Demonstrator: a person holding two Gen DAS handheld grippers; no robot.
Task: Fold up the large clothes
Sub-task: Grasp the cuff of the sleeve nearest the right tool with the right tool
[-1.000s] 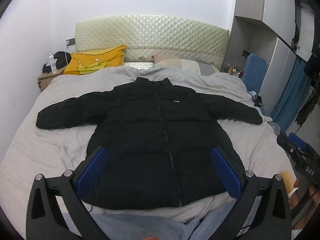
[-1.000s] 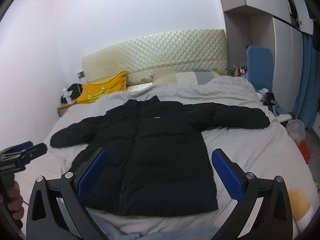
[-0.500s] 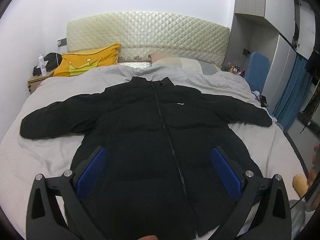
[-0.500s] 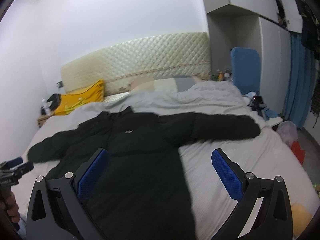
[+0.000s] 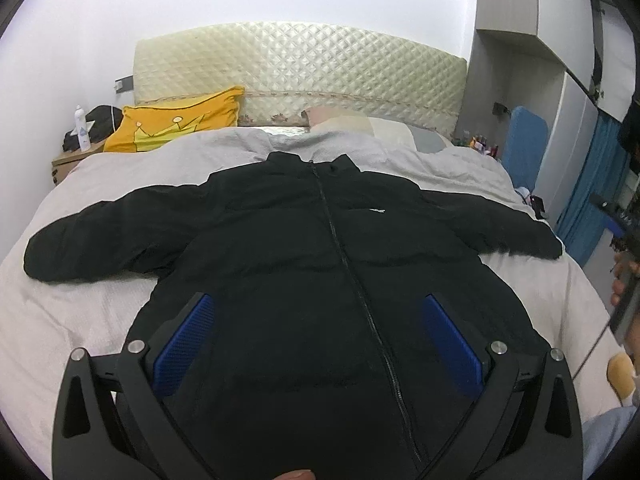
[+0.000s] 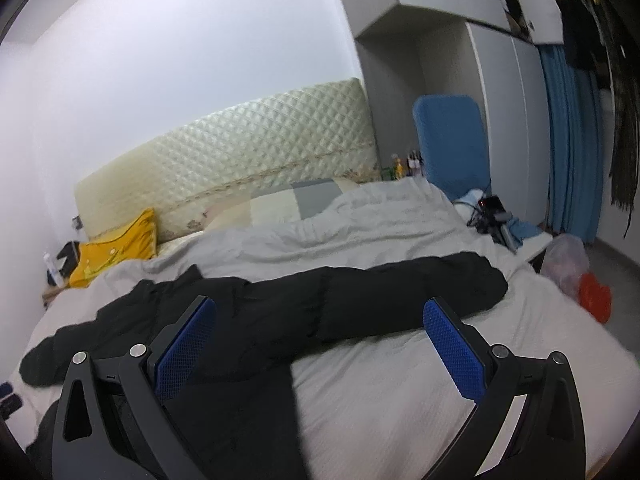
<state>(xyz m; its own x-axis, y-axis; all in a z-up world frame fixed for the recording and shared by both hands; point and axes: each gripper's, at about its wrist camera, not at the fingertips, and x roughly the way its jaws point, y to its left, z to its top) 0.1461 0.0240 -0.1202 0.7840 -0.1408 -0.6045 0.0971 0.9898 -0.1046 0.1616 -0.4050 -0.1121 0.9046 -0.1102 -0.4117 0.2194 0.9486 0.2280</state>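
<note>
**Ana:** Left wrist view first, and from the left edge: bedside table with a spray bottle [image 5: 81,128], then the yellow crown pillow [image 5: 176,126], then the black puffer jacket [image 5: 320,264] spread flat, front up and zipped, both sleeves out across the grey bed [image 5: 56,320]. A second ago this camera looked from beyond the hem; now the left gripper [image 5: 316,336] has pushed in over the lower body, fingers spread wide, nothing between the blue pads [image 5: 182,346].

**Ben:** And at the far right there, the person's other hand [image 5: 624,280] has swung outward with its tool.

**Ana:** Right, and the right wrist view confirms it. It used to frame the whole jacket; it has turned towards the right sleeve [image 6: 400,300], which now lies straight across between the fingers of the right gripper [image 6: 320,340]. Jaws apart, empty, above the bedding.

**Ben:** So what does that shift tell us?

**Ana:** My read: no fold made yet, both tools closing in. The right looks lined up to take that sleeve near the cuff [image 6: 486,286] and carry it across the chest.

**Ben:** Puffy fabric, though; a shallow pinch could slip.
</note>
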